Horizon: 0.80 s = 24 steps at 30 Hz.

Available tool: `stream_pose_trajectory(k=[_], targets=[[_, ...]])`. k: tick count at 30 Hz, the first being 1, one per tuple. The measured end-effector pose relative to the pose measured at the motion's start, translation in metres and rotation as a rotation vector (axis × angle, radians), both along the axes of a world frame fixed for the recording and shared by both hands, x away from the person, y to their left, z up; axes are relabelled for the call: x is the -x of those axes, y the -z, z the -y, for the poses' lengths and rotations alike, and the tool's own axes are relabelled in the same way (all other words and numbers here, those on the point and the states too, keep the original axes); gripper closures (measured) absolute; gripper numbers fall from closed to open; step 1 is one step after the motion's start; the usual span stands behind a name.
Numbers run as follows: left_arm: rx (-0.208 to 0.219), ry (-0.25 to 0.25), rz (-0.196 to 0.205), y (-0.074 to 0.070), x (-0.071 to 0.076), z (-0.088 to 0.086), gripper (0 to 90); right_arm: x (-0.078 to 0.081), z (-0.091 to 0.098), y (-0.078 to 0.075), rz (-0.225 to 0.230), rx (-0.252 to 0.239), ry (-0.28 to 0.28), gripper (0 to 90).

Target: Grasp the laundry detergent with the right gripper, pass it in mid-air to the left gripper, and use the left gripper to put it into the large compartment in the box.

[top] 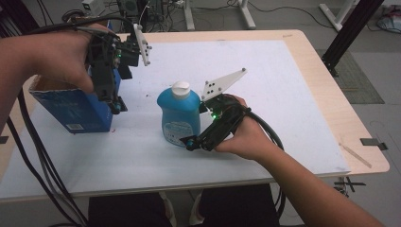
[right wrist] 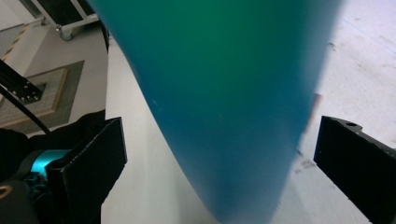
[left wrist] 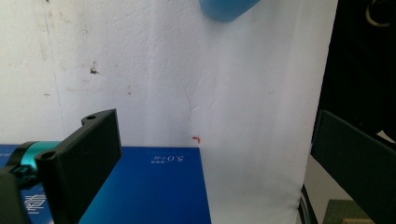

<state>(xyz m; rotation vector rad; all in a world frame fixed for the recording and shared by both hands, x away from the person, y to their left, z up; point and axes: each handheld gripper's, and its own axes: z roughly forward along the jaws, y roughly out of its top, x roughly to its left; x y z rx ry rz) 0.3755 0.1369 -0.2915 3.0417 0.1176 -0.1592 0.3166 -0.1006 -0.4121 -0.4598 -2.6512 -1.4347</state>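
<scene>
Bottle point(top: 179, 116) is the main thing here: bright blue plastic, squat with rounded shoulders, a white cap on top and a pale label across the front, print too small to read. It stands upright on the white mat point(top: 265, 90) near the middle of the table point(top: 302, 42). Up close in the right gripper view it's just a big teal-blue wall point(right wrist: 219, 102) sitting between the two jaws, gaps on both sides, so nothing is pinching it. The right gripper point(top: 191, 142) is low at the bottle's base, jaws spread wide around it, hand wrapped over the back.

Off to the left, well apart from the bottle, there's a blue box point(top: 75, 106) with an open top. The left gripper point(top: 115, 105) hangs at the box's near corner, also wide open, with one jaw over the box's blue face point(left wrist: 154, 186) in the left gripper view and the other over bare mat.
</scene>
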Motion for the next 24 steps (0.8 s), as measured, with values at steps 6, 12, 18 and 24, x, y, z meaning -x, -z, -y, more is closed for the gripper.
stream_pose_trajectory(k=[6,12,18,24], targets=[[-0.003,0.001,0.001,-0.001,0.000,-0.002,1.8,0.003,-0.007,0.007,0.035,-0.040,0.012,1.8],[0.000,-0.004,-0.002,0.000,0.000,-0.005,1.7,0.004,-0.010,0.012,0.064,-0.085,0.058,2.0],[-0.001,-0.004,-0.002,0.001,-0.001,-0.006,1.7,0.006,-0.012,0.015,0.103,-0.114,0.092,2.9],[0.000,-0.005,0.005,0.002,-0.001,-0.007,1.7,0.010,-0.012,0.018,0.130,-0.121,0.104,15.3]])
